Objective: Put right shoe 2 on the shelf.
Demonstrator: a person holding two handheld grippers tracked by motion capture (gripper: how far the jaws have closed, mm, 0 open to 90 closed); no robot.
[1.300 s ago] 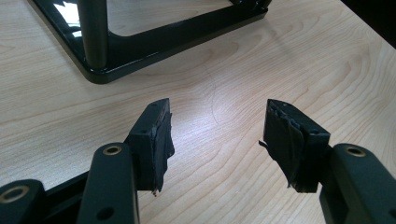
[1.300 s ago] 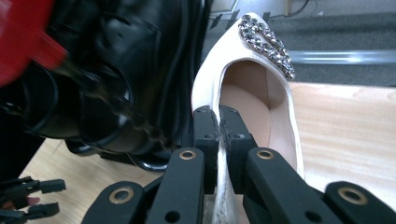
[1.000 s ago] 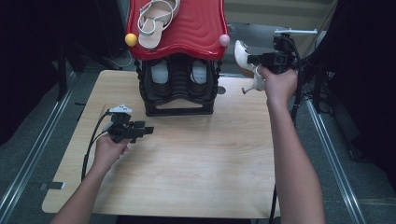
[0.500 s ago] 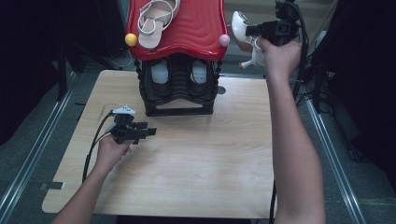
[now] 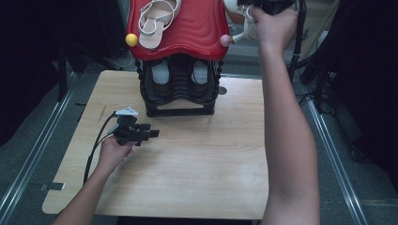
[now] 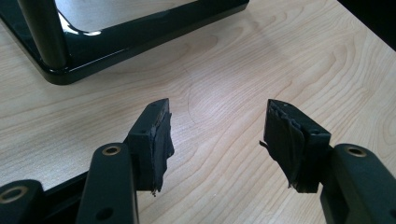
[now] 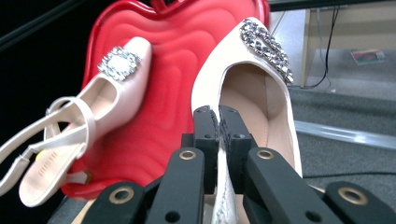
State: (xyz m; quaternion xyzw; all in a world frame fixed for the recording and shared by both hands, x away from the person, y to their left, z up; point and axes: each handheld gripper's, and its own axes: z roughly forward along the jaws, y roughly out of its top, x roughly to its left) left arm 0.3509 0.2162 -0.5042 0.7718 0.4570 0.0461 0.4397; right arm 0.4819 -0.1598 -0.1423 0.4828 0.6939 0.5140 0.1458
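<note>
Right gripper [image 7: 218,122]: jaws clamped together on the side wall of a cream slingback shoe [image 7: 254,88] with a rhinestone buckle at the toe. Shoe held raised, beside the right edge of the red shelf top [image 7: 173,70] of the shoe rack; from the right gripper view it looks to overlap the red surface, though contact cannot be confirmed. In the high view the right hand [image 5: 272,21] sits at the upper edge of frame, past the rack's right pink knob [image 5: 225,40].

Matching cream shoe [image 7: 79,121] lies on the red top, toe away from the camera, strap hanging off the near edge.

Left gripper [image 6: 217,133]: jaws spread apart, nothing between them, low over the wooden table [image 6: 224,79]. It points toward the rack's black base frame [image 6: 121,37], near but apart.

Lower tier of rack: a pair of white shoes [image 5: 162,72], partly hidden.
</note>
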